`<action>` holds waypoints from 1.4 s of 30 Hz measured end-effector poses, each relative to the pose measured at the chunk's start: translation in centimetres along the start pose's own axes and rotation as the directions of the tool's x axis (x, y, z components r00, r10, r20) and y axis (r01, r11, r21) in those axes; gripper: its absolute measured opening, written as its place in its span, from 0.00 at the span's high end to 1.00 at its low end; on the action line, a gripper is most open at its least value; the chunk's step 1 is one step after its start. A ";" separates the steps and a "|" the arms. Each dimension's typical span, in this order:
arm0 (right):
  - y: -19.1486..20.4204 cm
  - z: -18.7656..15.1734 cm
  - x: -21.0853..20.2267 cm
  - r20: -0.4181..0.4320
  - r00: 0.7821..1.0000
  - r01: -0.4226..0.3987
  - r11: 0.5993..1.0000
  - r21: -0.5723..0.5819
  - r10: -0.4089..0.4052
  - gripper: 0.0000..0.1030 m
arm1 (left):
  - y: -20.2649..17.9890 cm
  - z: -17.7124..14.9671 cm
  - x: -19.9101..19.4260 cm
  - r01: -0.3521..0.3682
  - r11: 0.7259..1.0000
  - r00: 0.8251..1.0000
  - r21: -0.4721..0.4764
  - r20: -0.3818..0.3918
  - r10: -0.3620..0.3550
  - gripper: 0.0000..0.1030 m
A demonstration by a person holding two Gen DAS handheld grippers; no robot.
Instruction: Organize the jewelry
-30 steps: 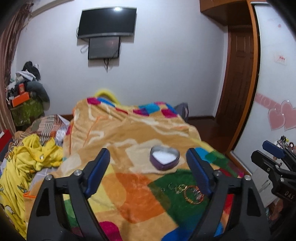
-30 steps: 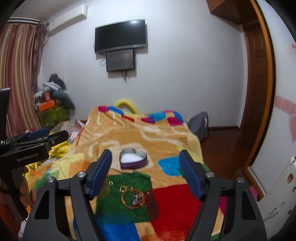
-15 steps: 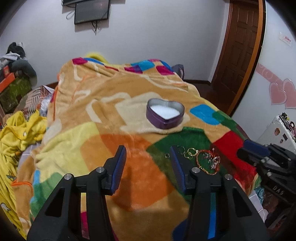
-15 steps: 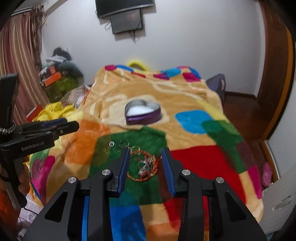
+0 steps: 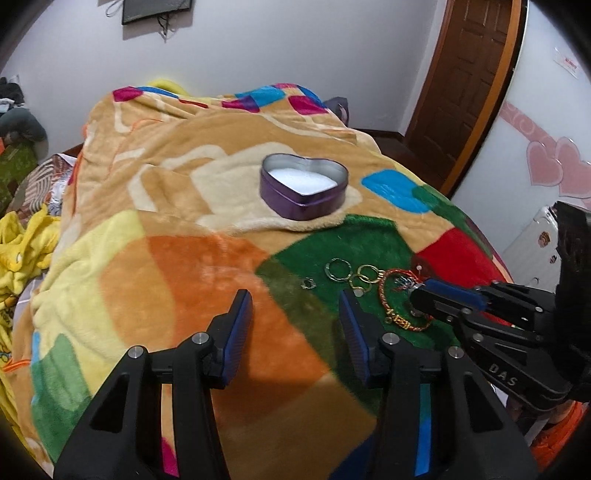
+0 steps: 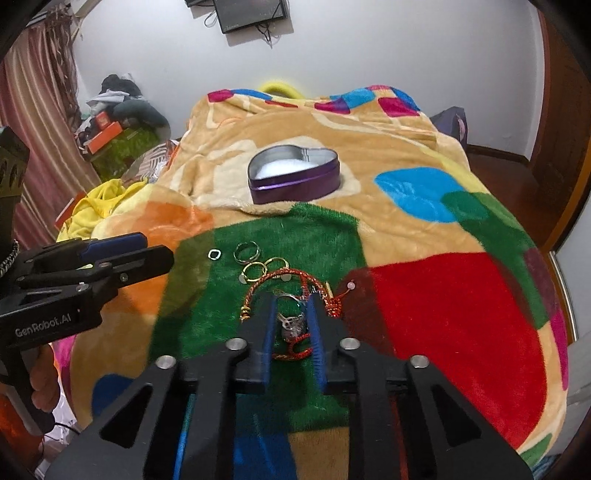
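While its fingers (image 6: 316, 325) sit narrowly apart around the silver charm (image 6: 291, 323) inside the red bracelet (image 6: 291, 314), the right gripper (image 6: 291, 306) dips to the bed's blanket (image 6: 443, 314); the left gripper (image 5: 295, 306) hovers wide apart near the rings (image 5: 364, 275), heart tin (image 5: 303, 186) beyond.

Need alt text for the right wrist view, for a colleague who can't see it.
The right hand-held gripper, fingers narrowly apart, straddles a silver charm inside a red-and-gold bracelet on a colourful blanket. Loose rings lie beyond, before an open purple heart-shaped tin.

A home bedroom: blanket-covered bed (image 5: 184, 221), wall television (image 6: 251, 13), curtains (image 6: 37, 92).
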State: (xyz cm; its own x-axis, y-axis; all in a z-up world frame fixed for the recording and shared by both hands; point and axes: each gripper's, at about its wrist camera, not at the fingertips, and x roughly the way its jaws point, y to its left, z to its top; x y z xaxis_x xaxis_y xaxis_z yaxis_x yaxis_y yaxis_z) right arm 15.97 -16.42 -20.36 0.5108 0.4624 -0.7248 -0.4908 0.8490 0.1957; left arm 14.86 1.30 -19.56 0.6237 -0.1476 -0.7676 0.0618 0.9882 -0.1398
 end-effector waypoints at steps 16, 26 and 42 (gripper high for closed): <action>-0.1 0.9 -1.3 0.078 0.997 0.021 1.000 -0.018 -0.019 0.96 | -2.3 0.4 2.2 0.099 0.995 0.993 0.025 -0.070 -0.097 0.70; -1.8 1.0 -2.0 0.052 0.997 0.062 0.998 0.028 -0.063 0.96 | -4.3 0.3 4.5 0.193 0.981 0.970 -0.001 -0.151 -0.191 0.77; -1.9 0.5 -2.9 0.047 0.997 0.065 0.997 0.029 -0.067 0.73 | -3.6 2.1 -0.7 0.084 0.995 0.996 0.052 0.035 -0.085 0.96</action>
State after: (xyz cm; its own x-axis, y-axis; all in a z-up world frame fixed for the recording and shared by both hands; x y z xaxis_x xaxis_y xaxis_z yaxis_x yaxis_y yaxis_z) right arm 15.79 -19.29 -18.35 0.5751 0.4162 -0.7043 -0.4359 0.8844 0.1668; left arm 15.89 -2.11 -17.20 0.6433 -0.2300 -0.7302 0.1545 0.9732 -0.1704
